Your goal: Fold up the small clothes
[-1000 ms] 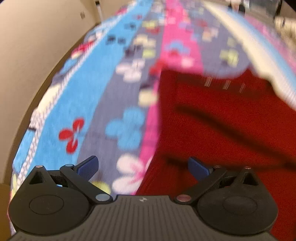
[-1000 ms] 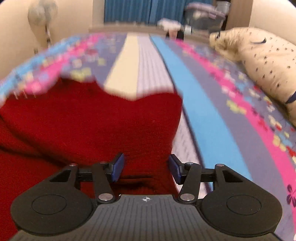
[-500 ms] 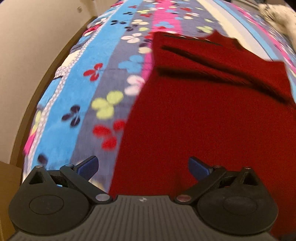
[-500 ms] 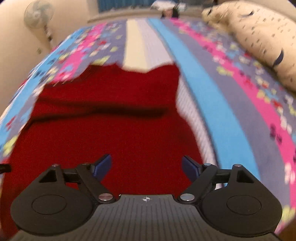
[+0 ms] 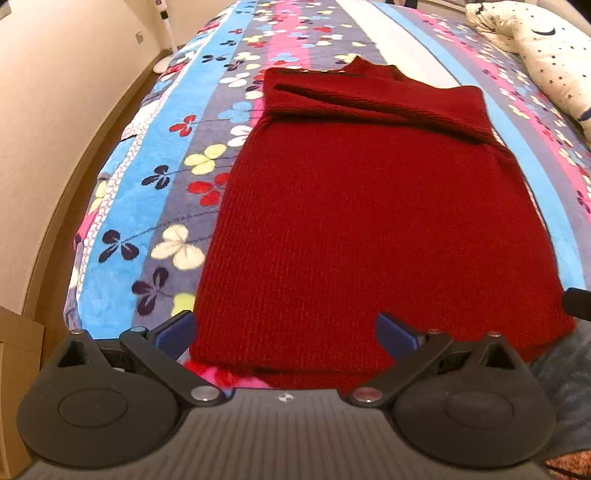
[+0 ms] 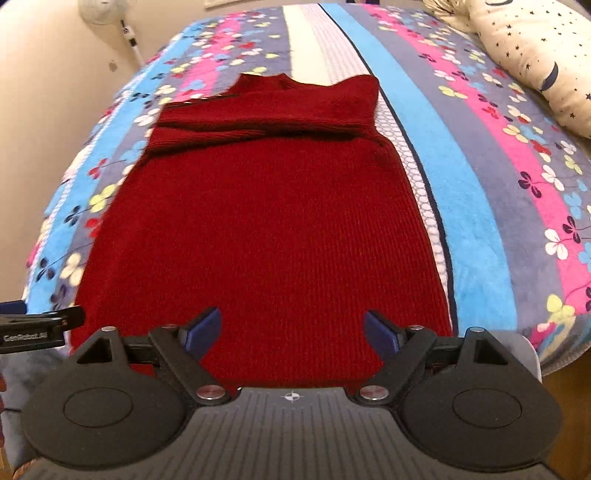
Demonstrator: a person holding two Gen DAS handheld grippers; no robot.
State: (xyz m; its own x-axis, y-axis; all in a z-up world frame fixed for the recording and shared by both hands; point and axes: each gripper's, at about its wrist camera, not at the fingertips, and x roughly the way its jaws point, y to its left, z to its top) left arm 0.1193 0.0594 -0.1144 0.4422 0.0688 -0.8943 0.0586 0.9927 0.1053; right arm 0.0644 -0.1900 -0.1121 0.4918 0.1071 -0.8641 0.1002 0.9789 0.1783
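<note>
One red knitted sweater (image 5: pixel 369 221) lies flat on the bed's flowered, striped blanket (image 5: pixel 155 206), its sleeves folded across the chest just below the collar, its hem nearest us. We count two tools: our left tool (image 5: pixel 286 328) hangs over the hem's left corner, jaws spread wide with nothing pinched between its blue pads (image 5: pixel 177 328); our right tool (image 6: pixel 291 328) hangs over the hem's right part, likewise released and empty. One star-printed cream pillow (image 6: pixel 535 51) rests at the blanket's right edge, and one standing fan (image 6: pixel 103 11) waits by the wall.
</note>
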